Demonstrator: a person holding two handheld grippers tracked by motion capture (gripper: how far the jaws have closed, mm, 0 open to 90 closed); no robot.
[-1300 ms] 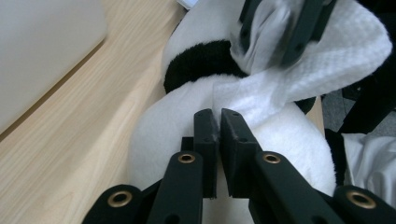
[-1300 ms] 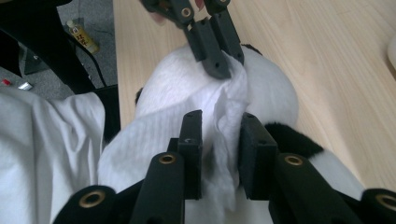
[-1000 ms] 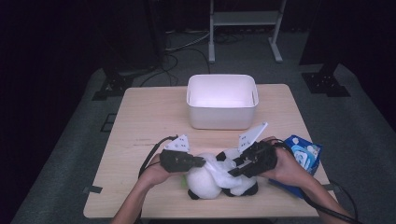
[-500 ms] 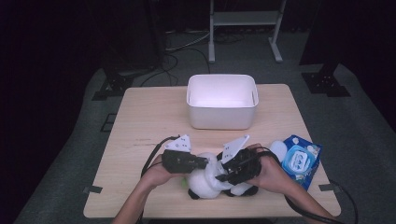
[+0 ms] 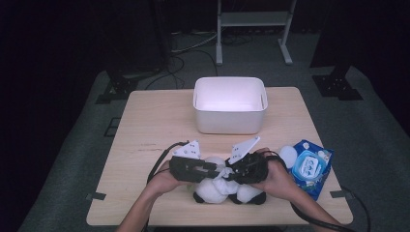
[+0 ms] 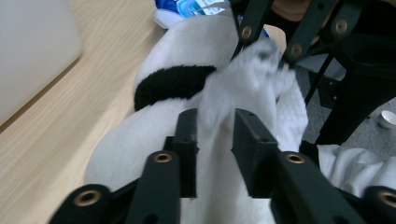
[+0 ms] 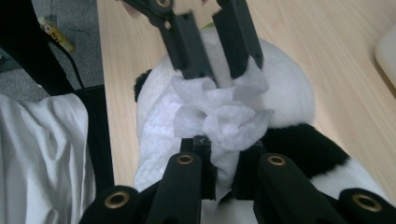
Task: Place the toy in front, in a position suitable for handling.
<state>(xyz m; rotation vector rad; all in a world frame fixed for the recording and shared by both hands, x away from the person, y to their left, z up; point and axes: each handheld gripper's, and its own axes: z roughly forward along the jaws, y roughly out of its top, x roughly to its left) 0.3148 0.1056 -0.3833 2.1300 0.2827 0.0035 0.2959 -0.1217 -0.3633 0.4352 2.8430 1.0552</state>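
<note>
Both tools, left tool point(image 6: 214, 154) and right tool point(image 7: 223, 170), clenched on soft, tear-prone wipe point(image 7: 219, 116) atop plush panda point(image 5: 220, 186), worktop's 6 o'clock edge; best gripped by bunched folds.

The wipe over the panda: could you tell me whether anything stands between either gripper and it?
Nothing visible does. The left gripper and the right gripper each have their jaws closed on the wipe from opposite ends, above the panda.
</note>
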